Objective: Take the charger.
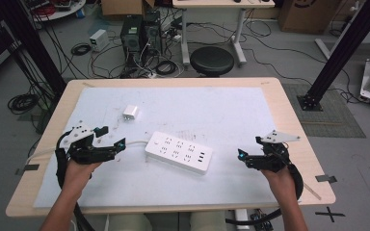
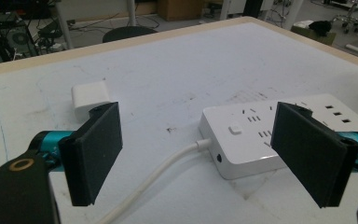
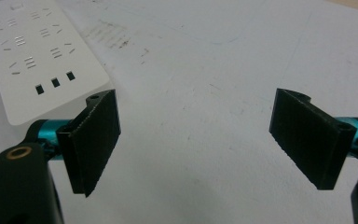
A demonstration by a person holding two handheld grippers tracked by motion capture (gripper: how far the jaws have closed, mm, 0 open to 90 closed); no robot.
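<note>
A white power strip (image 1: 178,152) lies flat in the middle of the white mat (image 1: 221,110), its white cable (image 1: 134,143) running off to the left. A small white plug adapter (image 1: 130,112) sits farther back on the left. My left gripper (image 1: 110,136) hovers just left of the strip, open, pointing at its cable end (image 2: 213,156); the adapter (image 2: 90,96) lies beyond its left jaw. My right gripper (image 1: 244,155) is open to the right of the strip, nothing between its jaws. The strip's USB end (image 3: 46,60) lies at the upper left of the right gripper view.
The mat covers a light wooden table (image 1: 289,120). Behind the table stand a black round stool (image 1: 211,60), computer towers (image 1: 139,33) and tangled cables on the floor. Black frame posts (image 1: 337,53) rise at both sides.
</note>
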